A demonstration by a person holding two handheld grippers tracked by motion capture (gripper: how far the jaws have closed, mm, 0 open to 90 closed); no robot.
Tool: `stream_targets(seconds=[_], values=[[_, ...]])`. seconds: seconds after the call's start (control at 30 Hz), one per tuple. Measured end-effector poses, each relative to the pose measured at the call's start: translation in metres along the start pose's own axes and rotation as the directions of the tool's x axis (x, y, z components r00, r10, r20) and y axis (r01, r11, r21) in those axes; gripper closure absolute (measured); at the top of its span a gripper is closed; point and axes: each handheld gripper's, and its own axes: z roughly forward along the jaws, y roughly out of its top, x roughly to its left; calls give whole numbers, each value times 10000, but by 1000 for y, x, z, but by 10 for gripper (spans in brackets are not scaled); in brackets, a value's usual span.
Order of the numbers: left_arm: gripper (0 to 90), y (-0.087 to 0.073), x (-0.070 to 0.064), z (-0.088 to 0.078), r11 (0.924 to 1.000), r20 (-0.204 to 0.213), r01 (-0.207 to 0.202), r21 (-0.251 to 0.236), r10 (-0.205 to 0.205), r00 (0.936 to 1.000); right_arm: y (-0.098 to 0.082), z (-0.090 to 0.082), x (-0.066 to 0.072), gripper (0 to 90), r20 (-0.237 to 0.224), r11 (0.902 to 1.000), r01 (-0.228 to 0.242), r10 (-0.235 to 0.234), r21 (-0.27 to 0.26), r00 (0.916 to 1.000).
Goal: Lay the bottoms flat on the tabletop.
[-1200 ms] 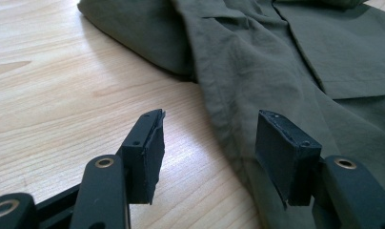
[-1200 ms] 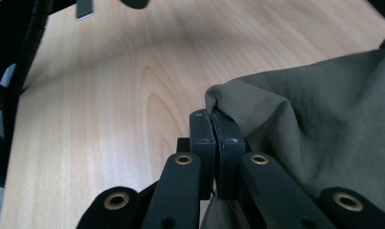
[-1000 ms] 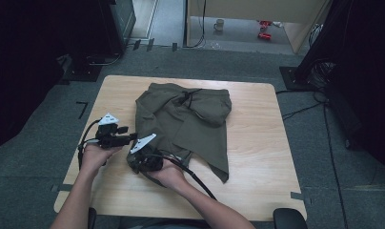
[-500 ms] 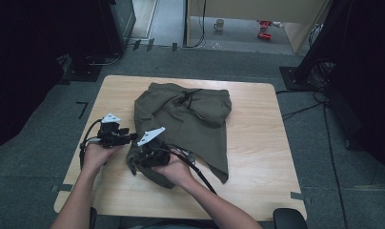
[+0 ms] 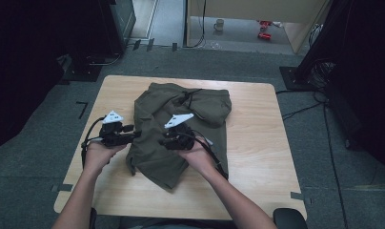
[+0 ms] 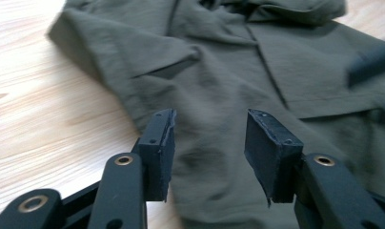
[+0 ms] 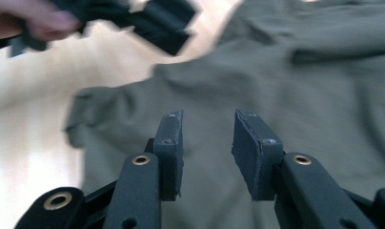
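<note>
- Lying crumpled on the wooden table (image 5: pixel 257 143), centre to left-centre: olive-green garment (image 5: pixel 181 129), part-folded, upper part bunched, lower corner trailing toward the near edge.
- Showing in left gripper view as green cloth (image 6: pixel 257 71) w/ a pocket flap and seams, spreading over pale wood (image 6: pixel 43 119).
- Hovering over garment's middle: right gripper (image 5: pixel 167 141), held in right hand (image 5: pixel 197 155), cable trailing back along the forearm.
- Standing part-open in right gripper view (image 7: pixel 207 138), jaws w/ a clear gap, nothing pinched, cloth lying beyond; having just been opening.
- Sitting just beside garment's left edge: left gripper (image 5: pixel 136 135), in left hand (image 5: pixel 97 153), pointing toward the cloth.
- Standing part-open too (image 6: pixel 209 138), jaws having just been closing, gap between pads, no cloth gripped, fabric blurred underneath.
- Appearing blurred at top left of right gripper view: left gripper w/ hand.
- Surrounding table: grey floor (image 5: pixel 352 191).
</note>
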Motion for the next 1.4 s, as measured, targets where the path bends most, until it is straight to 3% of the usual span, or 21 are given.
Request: stream_targets(seconds=[0.13, 0.37, 0.43, 0.6, 0.8, 0.93, 1.4], values=[[531, -8, -11, 9, 9997, 269, -221, 45, 220, 9994, -15, -8, -30, 642, 690, 9988, -465, 476, -174, 9965], [500, -21, -23, 19, 9960, 608, -626, 642, 587, 9964, -34, -1, -54, 641, 1018, 9968, -782, 763, 151, 9919], [500, -27, -24, 23, 9900, 494, -886, 1098, 836, 9953, -39, 3, -59, 641, 1168, 9963, -789, 746, 329, 9903], [494, -39, -23, 29, 9763, 463, -920, 1957, 845, 9953, -48, 10, -68, 637, 1579, 9932, -810, 670, 836, 9852], [487, -44, -22, 26, 9791, 400, -953, 1798, 896, 9952, -54, 12, -73, 636, 1762, 9906, -867, 672, 1056, 9821], [487, -43, -21, 25, 9805, 308, -694, 1836, 648, 9974, -56, 12, -78, 671, 2051, 9914, -684, 444, 1114, 9777], [479, -40, -19, 27, 9810, 161, -361, 1907, 336, 9993, -54, 12, -109, 730, 2638, 9891, -1340, 1136, 606, 9579]])
